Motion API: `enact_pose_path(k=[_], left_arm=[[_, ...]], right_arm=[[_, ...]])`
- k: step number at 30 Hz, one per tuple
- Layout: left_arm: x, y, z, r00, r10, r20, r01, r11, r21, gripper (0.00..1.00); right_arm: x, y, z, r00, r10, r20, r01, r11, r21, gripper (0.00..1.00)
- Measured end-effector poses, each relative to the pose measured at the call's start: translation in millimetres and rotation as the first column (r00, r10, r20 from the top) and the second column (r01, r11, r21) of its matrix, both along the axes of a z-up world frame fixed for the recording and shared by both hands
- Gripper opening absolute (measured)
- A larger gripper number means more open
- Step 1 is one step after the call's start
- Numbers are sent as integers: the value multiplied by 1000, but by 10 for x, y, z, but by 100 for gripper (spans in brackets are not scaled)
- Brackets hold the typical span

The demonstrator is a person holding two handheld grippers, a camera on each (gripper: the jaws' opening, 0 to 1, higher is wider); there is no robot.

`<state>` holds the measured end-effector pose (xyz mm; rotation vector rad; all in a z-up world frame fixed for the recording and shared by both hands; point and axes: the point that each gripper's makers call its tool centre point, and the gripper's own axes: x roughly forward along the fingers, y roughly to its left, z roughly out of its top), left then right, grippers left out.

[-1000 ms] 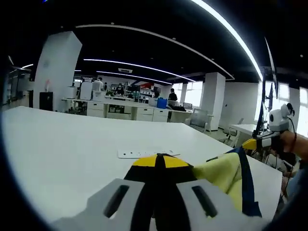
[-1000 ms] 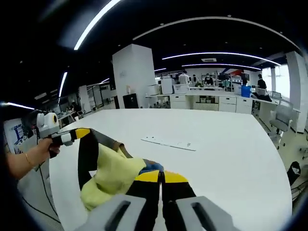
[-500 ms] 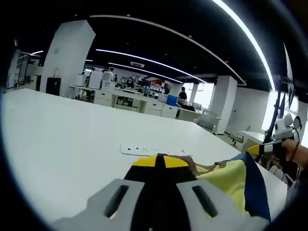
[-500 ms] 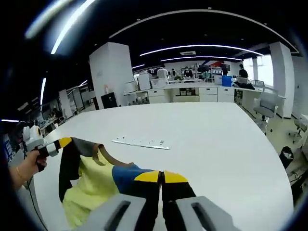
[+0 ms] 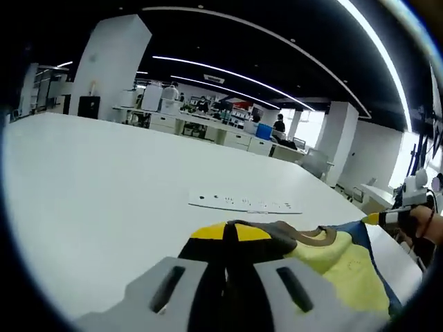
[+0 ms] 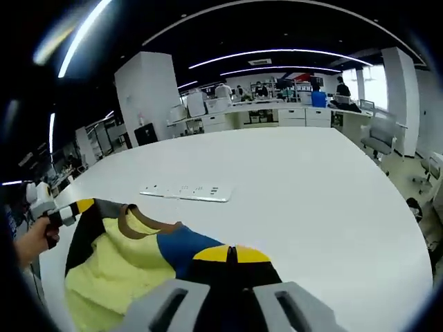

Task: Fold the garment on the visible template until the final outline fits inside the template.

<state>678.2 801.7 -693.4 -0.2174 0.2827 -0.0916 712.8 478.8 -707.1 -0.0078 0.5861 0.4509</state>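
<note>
Now the yellow garment (image 6: pixel 131 259) with blue and black panels and a brown collar hangs stretched between the two grippers above the near part of the white bench (image 6: pixel 304 187). Clenched on one shoulder of it is the left gripper (image 5: pixel 226 232), with the right gripper (image 6: pixel 232 252) clamped on the other. Farther along the bench lies a white power strip (image 5: pixel 246 203), with desks, pillars and people in the room behind.

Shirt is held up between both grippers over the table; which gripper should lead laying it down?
Neither clearly. Left gripper and right gripper are each shut on the shirt, stretched between them above the table. Probably lower both together.
</note>
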Motion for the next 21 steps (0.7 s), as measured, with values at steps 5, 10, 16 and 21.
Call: enact_pose_path(k=[5,10,16,21], left_arm=[[51,54,-189,998,42,-51,-45,998,-50,0],[96,73,-308,996,56,-75,-59,998,-34,0],[103,80,-282,996,66,-65,-68,997,-28,9],[44,69,-108,998,54,-27,-55,998,-29,28]], right_arm=[[122,39,-139,1000,6,-26,-7,1000,-14,0],[151,30,-300,997,-22,-79,23,1000,6,0],[139,26,-356,992,-51,-117,56,998,40,0],[47,8,-303,990,-59,-127,63,997,35,26]])
